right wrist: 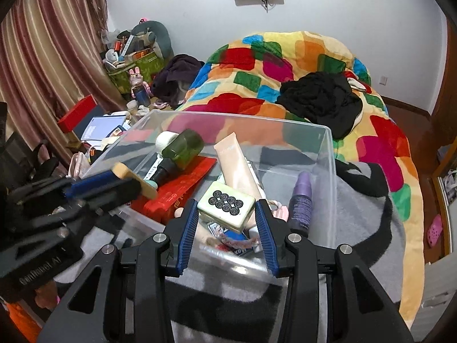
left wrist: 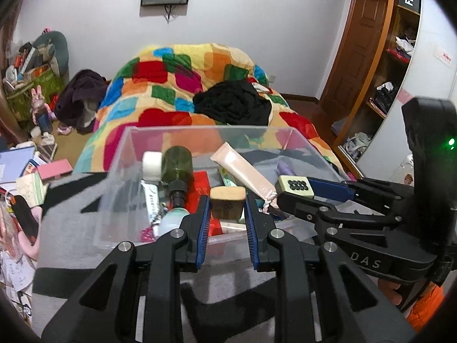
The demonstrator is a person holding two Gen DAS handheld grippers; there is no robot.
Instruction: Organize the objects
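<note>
**A:** Ahead of both claws, log the largest item first: clear plastic bin on a grey-and-black blanket, patchwork quilt beyond. Near wall of the bin is hard to trace in the left wrist view; clutter behind it blurs the edge.

**B:** Noted. Right wrist view shows the bin's rim more plainly. Contents, descending: green bottle lying on its side, peach tube, red packet under the bottle. Purple bottle stands just right of the right gripper; left wrist view gives only its tip.

**A:** Claw states?

**B:** Left gripper is clamped on a wooden block, held over the near part of the bin. Right view shows the block edge-on, partly covered by the finger. Right gripper grasps a mahjong tile, eight-circles face up, over the bin's near right corner.

**A:** Tile seen from the left camera: top face only, far finger hidden behind it.

**B:** Small items under the tile: a printed packet, cut off by the tile and pads; label unreadable. Toothpaste tube appears clearly only in the left view.
</note>
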